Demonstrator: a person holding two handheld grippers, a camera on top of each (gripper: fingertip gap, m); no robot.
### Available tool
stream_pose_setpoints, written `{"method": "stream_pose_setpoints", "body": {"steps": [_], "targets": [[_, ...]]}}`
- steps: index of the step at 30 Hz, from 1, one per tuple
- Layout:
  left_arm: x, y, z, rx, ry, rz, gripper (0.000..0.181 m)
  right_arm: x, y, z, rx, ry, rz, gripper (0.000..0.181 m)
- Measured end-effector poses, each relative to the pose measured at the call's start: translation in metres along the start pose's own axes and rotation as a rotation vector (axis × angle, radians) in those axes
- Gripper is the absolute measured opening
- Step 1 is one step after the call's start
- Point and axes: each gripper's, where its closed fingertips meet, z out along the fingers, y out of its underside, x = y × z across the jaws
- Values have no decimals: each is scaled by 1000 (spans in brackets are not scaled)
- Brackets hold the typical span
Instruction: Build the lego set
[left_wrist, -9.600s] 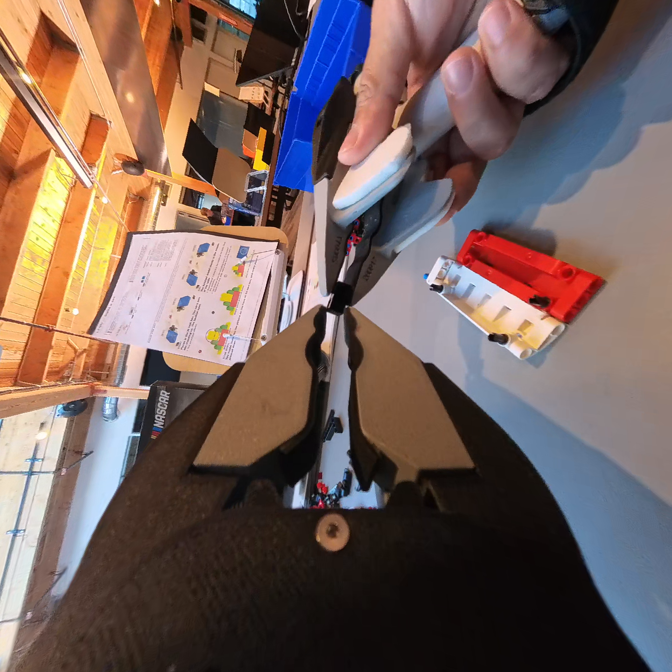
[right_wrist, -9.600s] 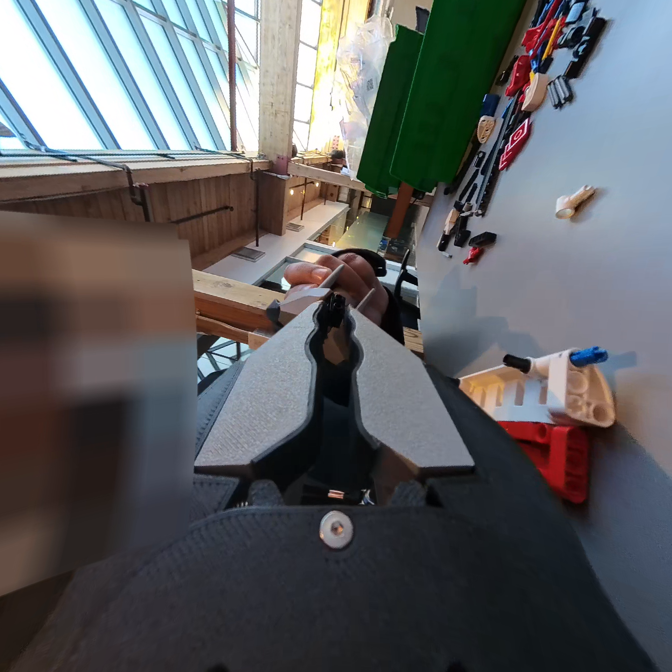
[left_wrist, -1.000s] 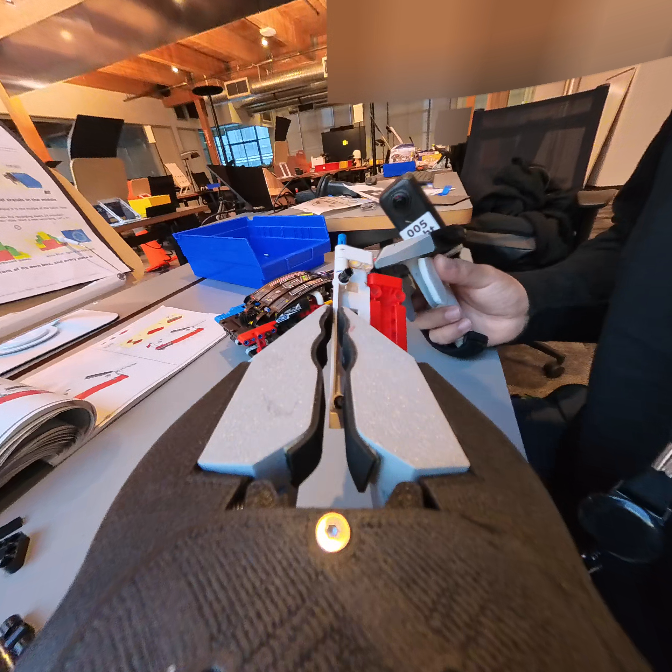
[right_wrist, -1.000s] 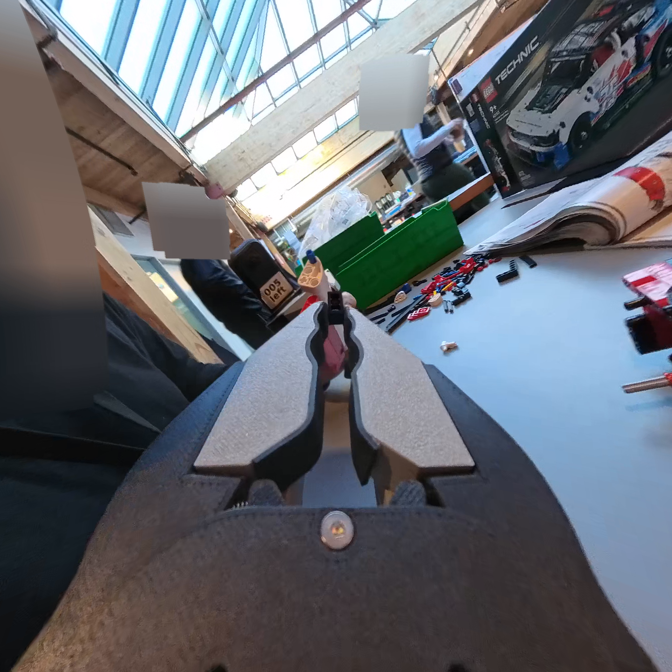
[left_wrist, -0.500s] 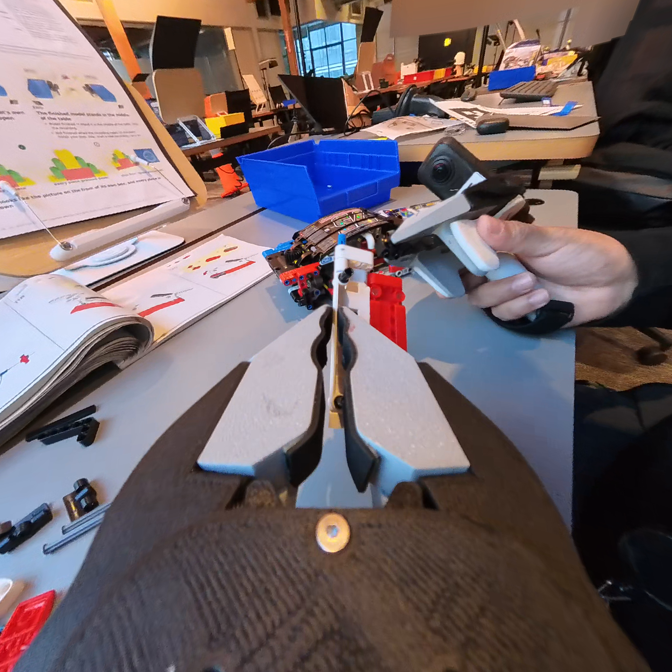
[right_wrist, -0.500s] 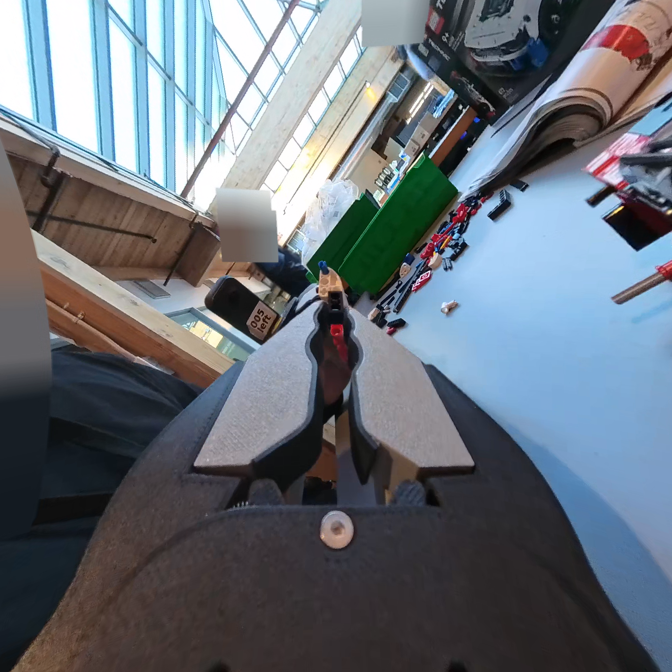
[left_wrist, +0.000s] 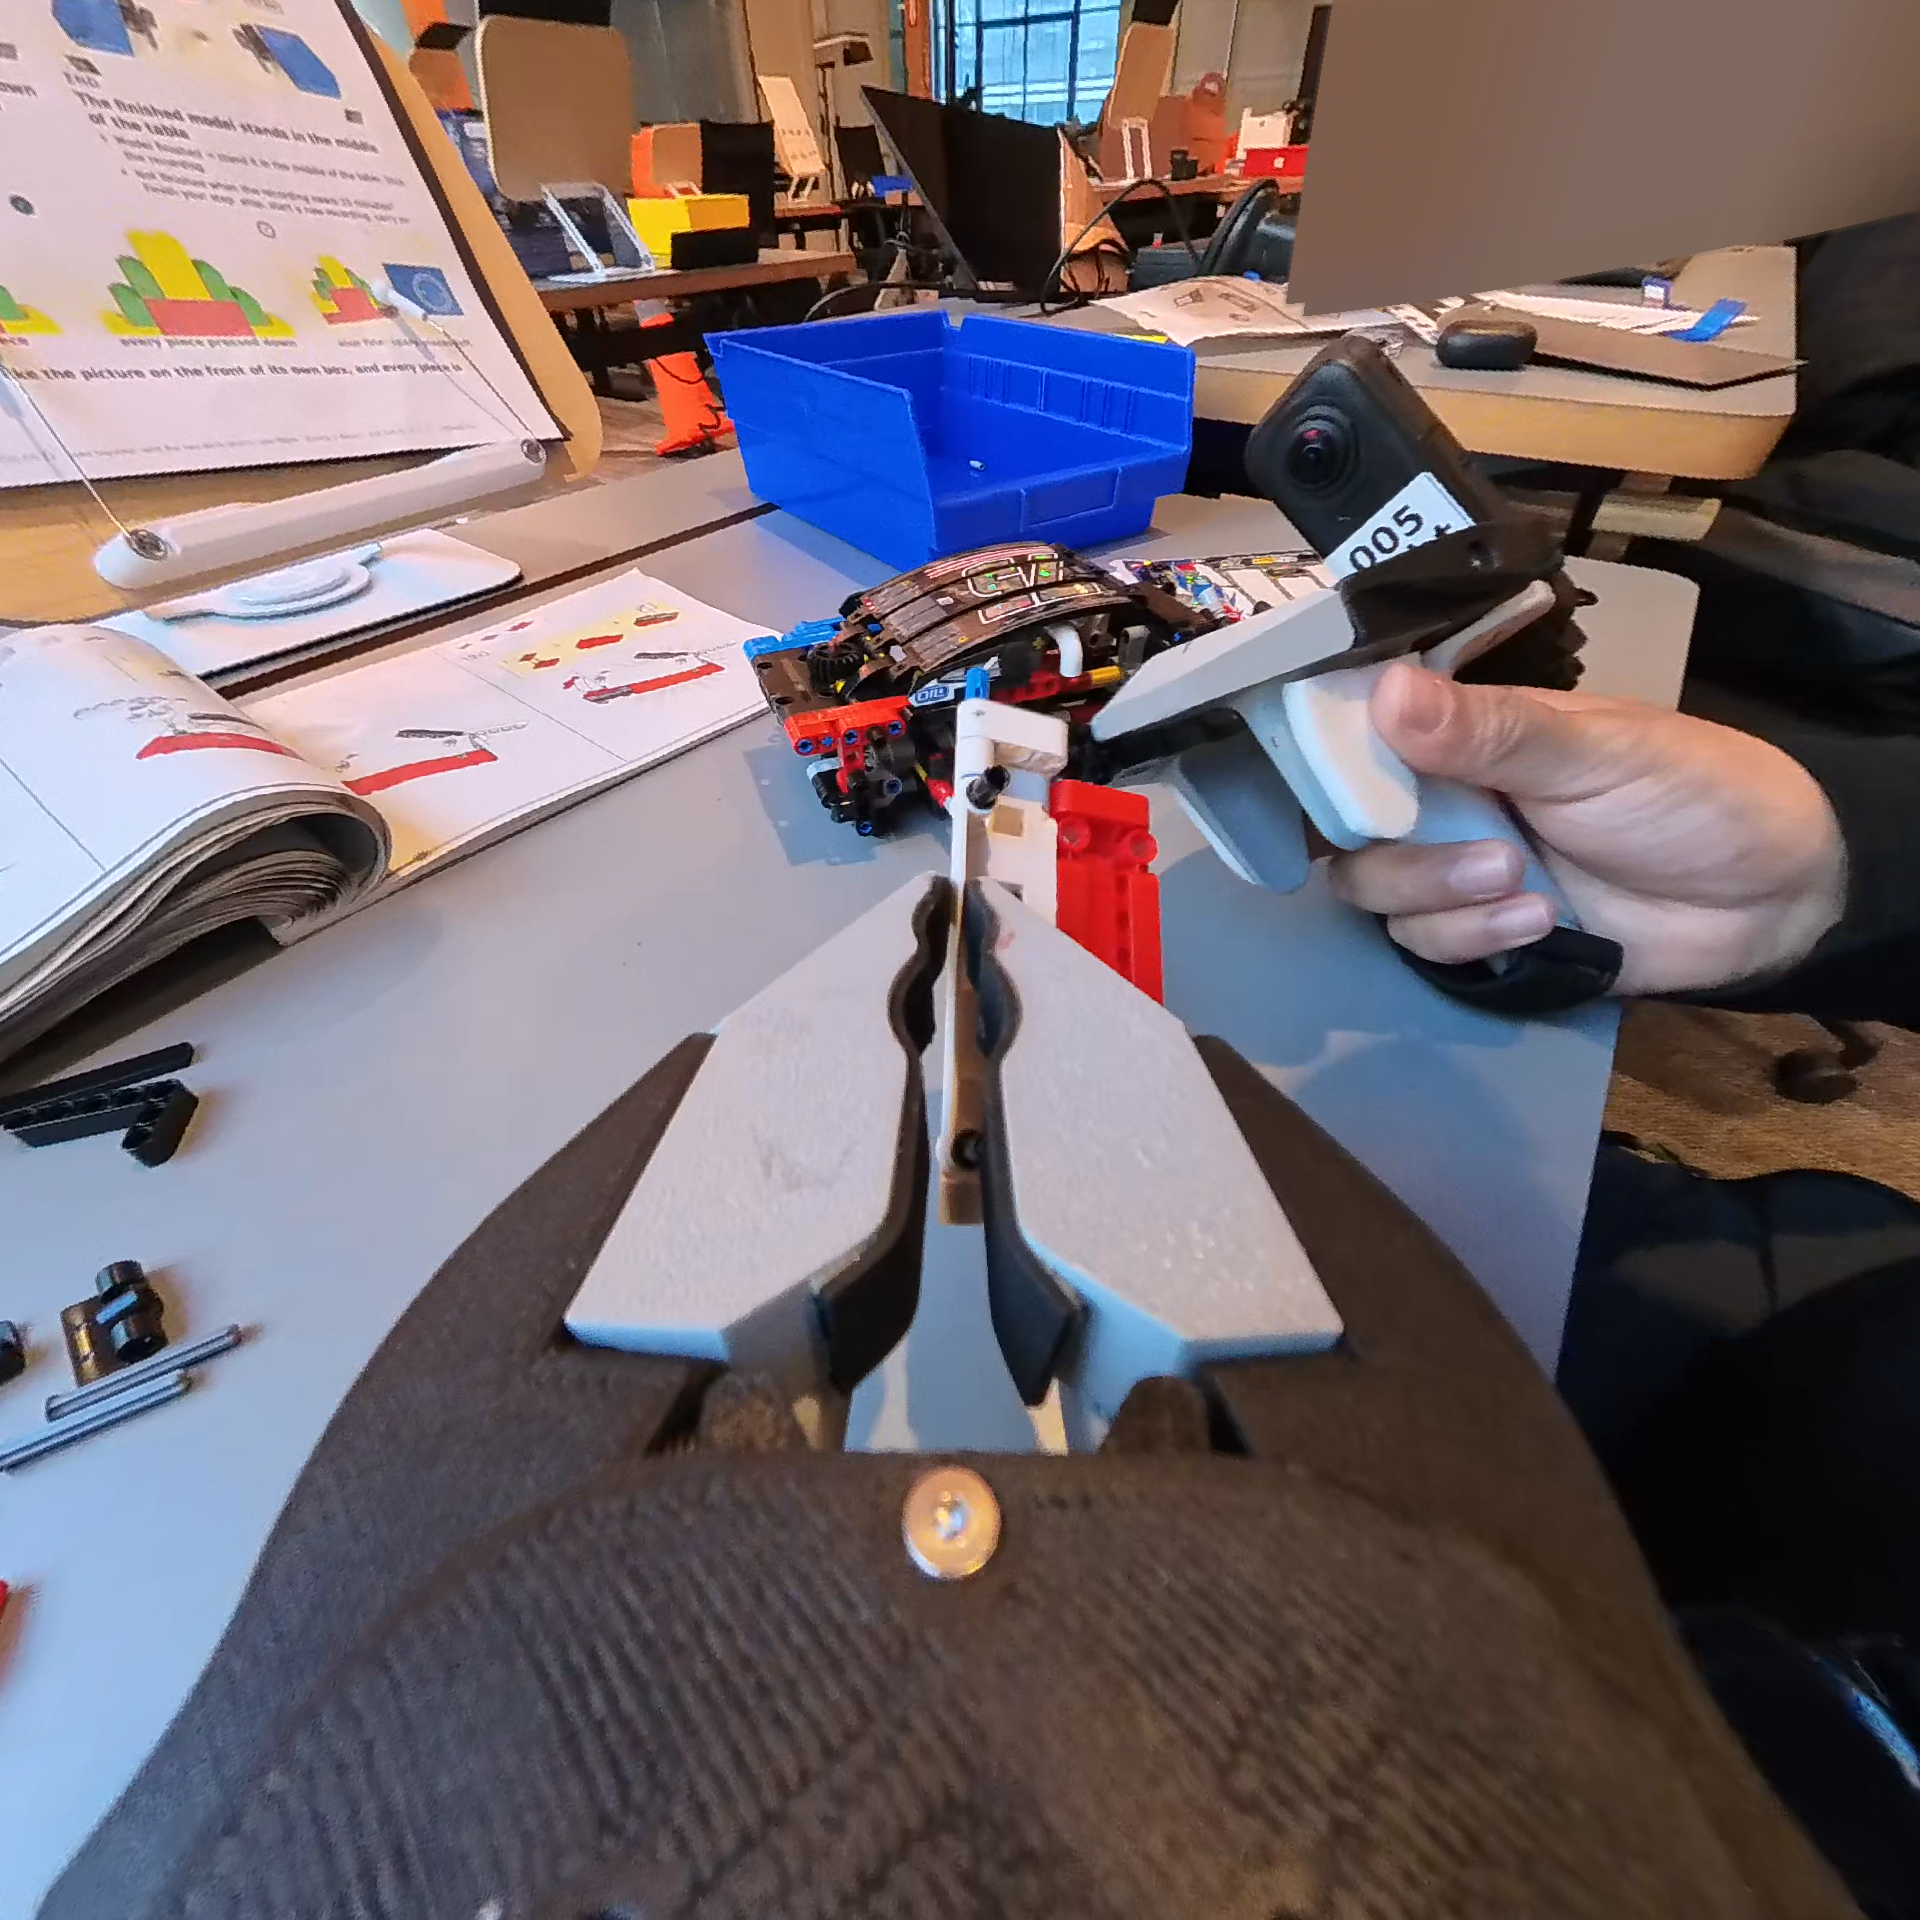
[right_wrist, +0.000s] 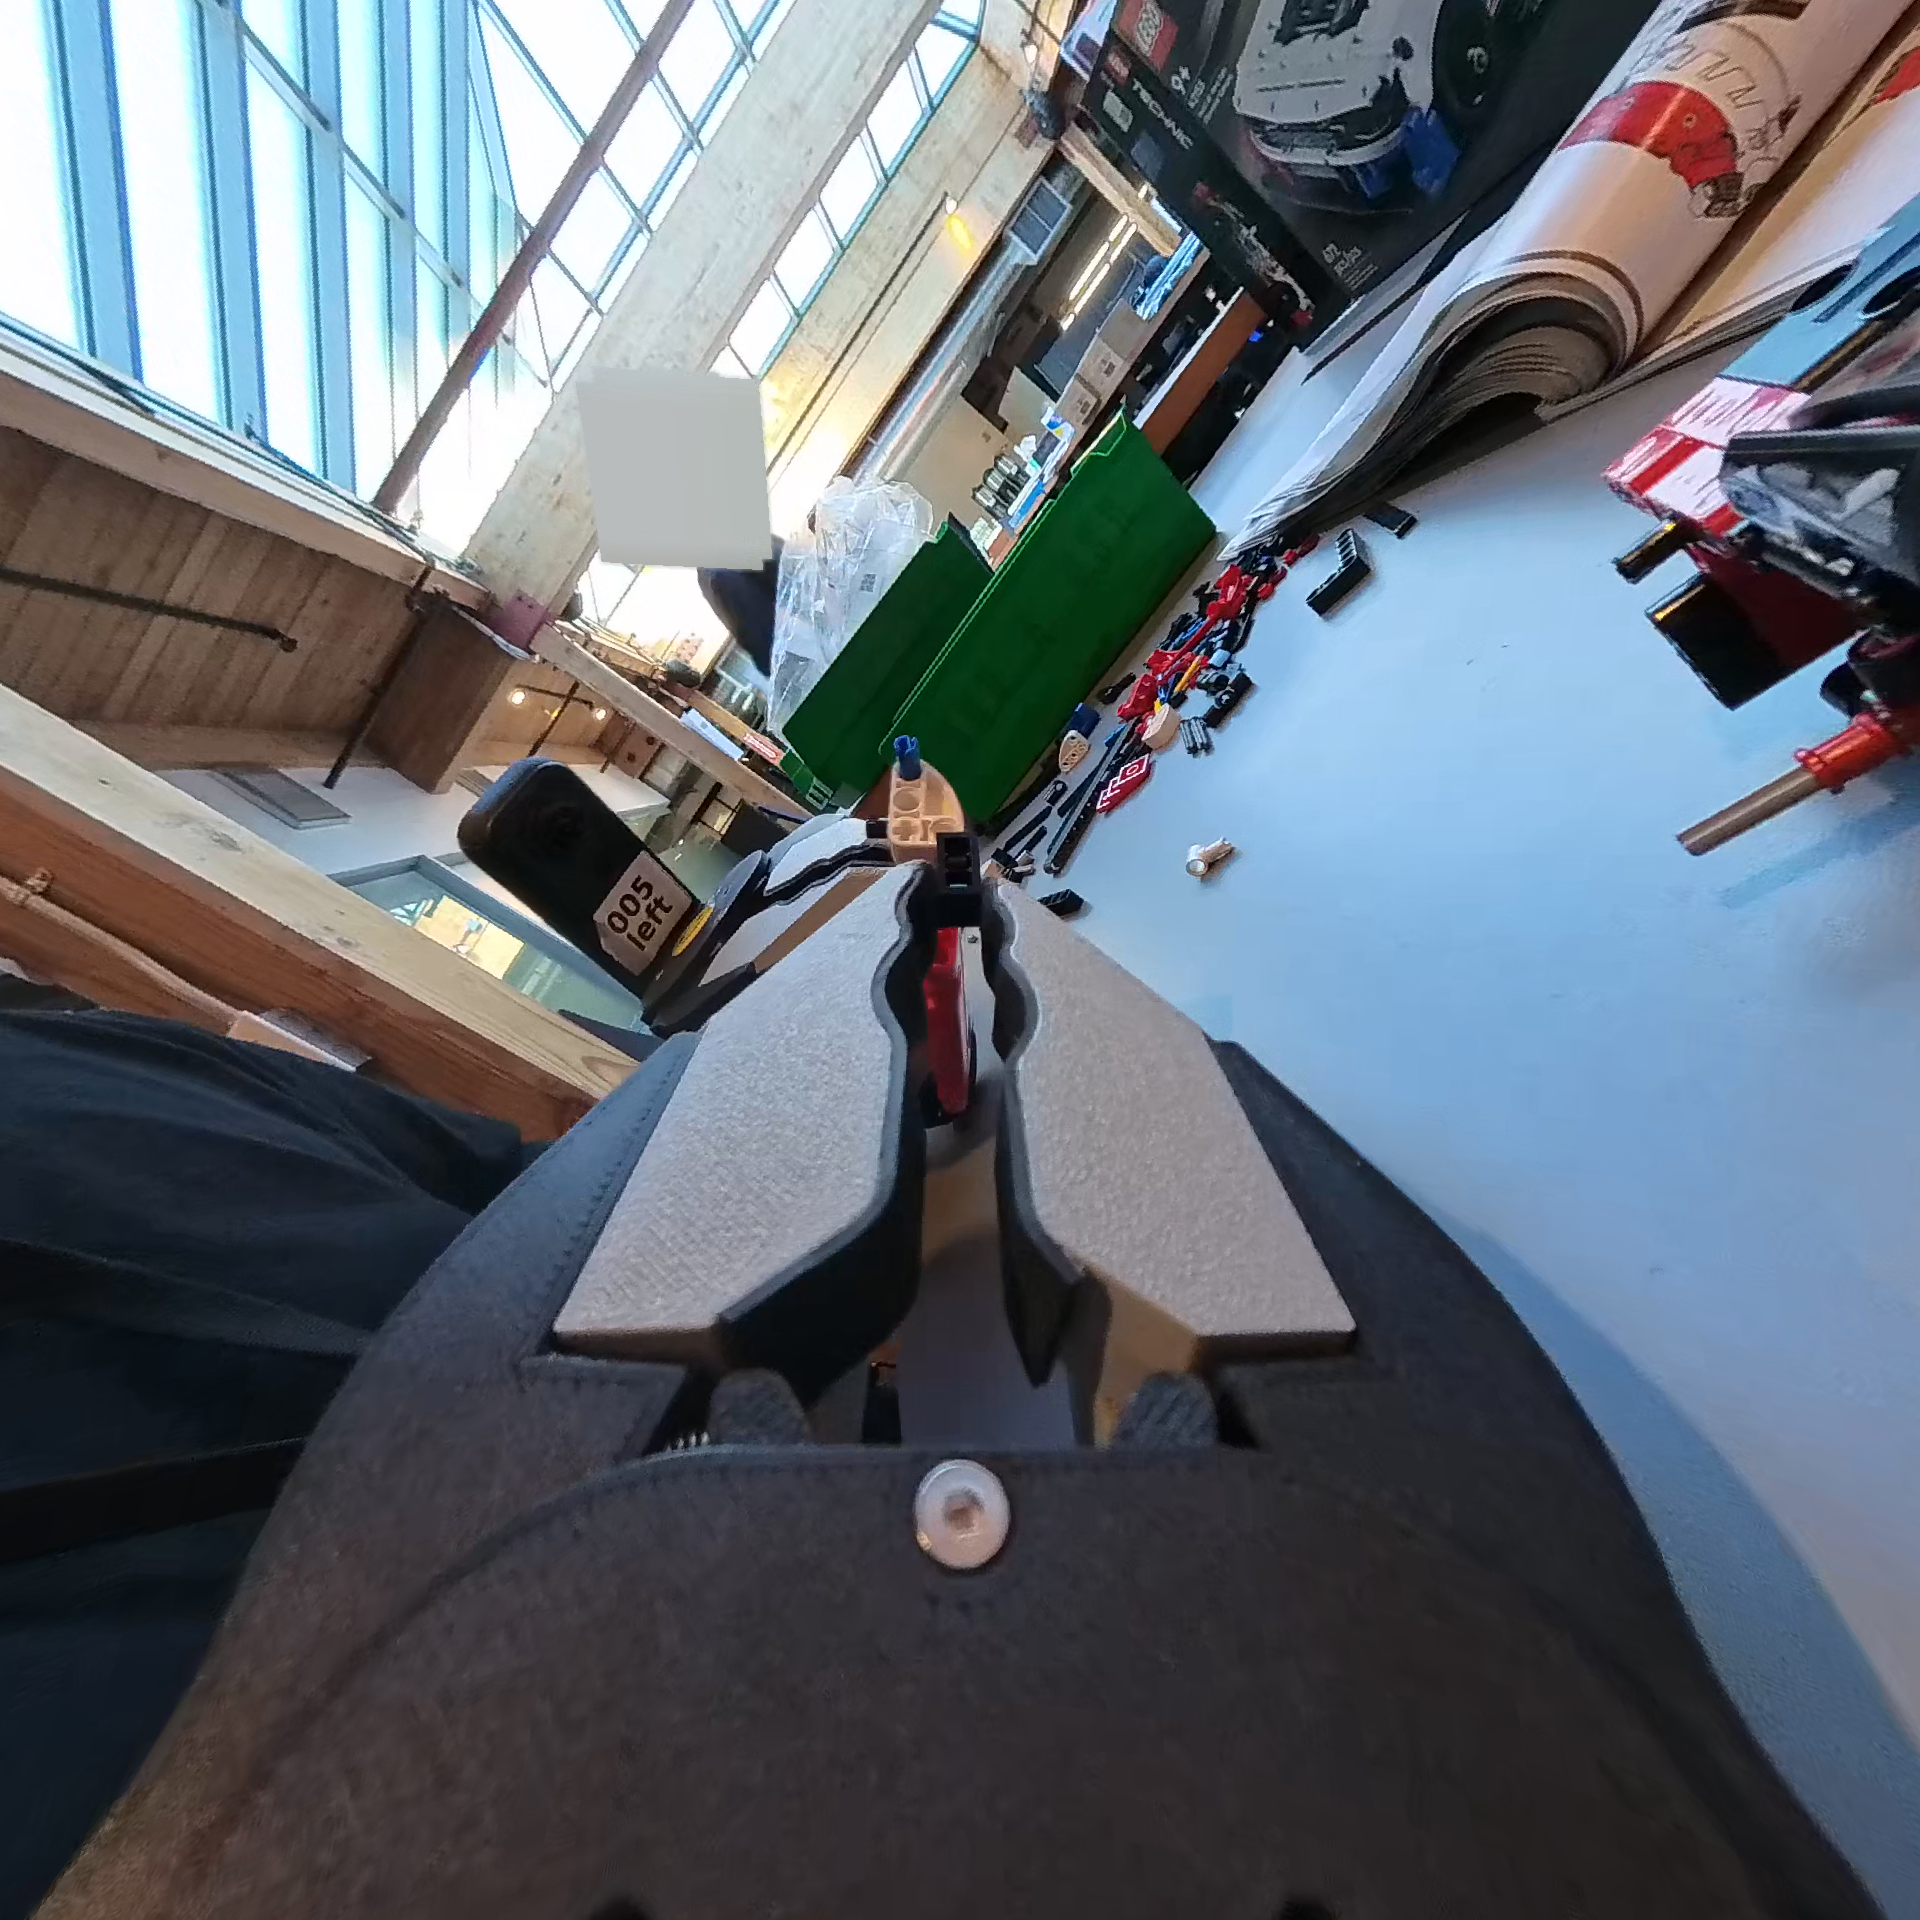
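My left gripper (left_wrist: 954, 904) is shut on a white panel (left_wrist: 1013, 831) with a red panel (left_wrist: 1107, 883) joined to its right side. It holds them upright above the grey table (left_wrist: 520, 987). My right gripper (right_wrist: 956, 894) is shut on a small black piece (right_wrist: 956, 868), tips close against the panel's far end. The red panel (right_wrist: 945, 997) shows between its fingers. The right gripper (left_wrist: 1101, 727) also shows in the left wrist view, held in a hand. The partly built car (left_wrist: 987, 623) stands just behind the panels.
An open instruction booklet (left_wrist: 312, 748) lies left, a blue bin (left_wrist: 956, 436) behind the car. Loose black pieces (left_wrist: 94, 1107) and axles (left_wrist: 125, 1382) lie at the left edge. Green bins (right_wrist: 1039, 644), several scattered pieces (right_wrist: 1195, 675) and the set's box (right_wrist: 1299, 104) show beyond. My right fingertips sit around 5 centimeters from my left ones.
9.6 s ago the white and red panels lay on the table; now my left gripper holds them. Over the last second both grippers tilted and the right one stayed at the panel's end.
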Motion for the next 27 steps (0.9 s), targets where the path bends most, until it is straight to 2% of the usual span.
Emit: {"method": "stream_pose_setpoints", "body": {"steps": [27], "targets": [[4,-9,1,62,-36,11,0,-11,2,1,5,-44,-48,6]]}}
